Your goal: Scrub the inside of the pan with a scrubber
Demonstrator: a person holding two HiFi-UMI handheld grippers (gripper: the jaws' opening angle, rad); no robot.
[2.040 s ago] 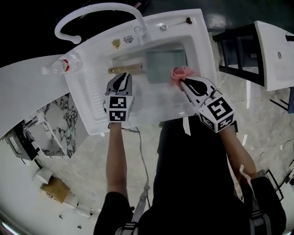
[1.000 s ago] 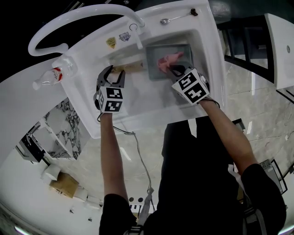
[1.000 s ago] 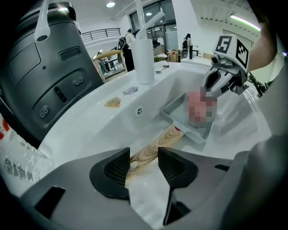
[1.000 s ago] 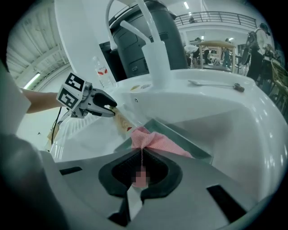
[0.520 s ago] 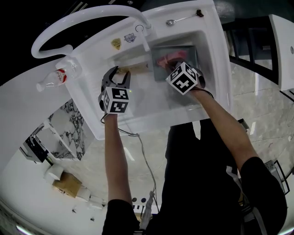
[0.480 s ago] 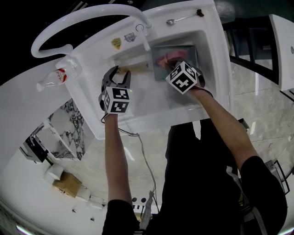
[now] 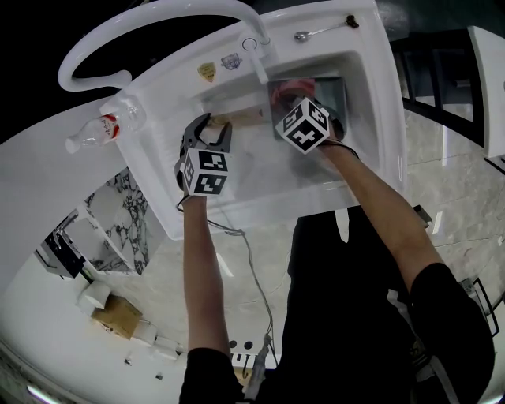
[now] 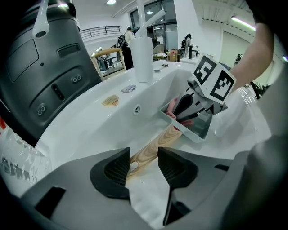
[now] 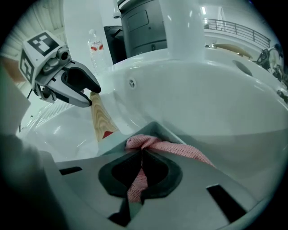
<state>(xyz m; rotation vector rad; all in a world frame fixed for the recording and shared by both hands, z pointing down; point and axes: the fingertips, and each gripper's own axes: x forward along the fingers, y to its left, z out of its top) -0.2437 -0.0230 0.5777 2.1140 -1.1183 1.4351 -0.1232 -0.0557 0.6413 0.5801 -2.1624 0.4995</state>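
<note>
A grey square pan with a wooden handle lies in the white sink. My right gripper reaches into the pan, shut on a pink mesh scrubber. The right gripper view shows the scrubber pinched in that gripper over the pan rim. My left gripper is open at the handle's end. In the left gripper view the handle runs between the spread jaws of this gripper, which do not close on it. The pan lies beyond.
A white arched faucet stands behind the sink. A plastic bottle lies on the counter at the left, and a spoon rests on the back rim. A dark appliance stands beside the basin. Sink walls close in around the pan.
My right gripper has carried the scrubber from the sink's front into the pan and keeps shifting inside it. My left gripper has moved forward to the handle's end.
</note>
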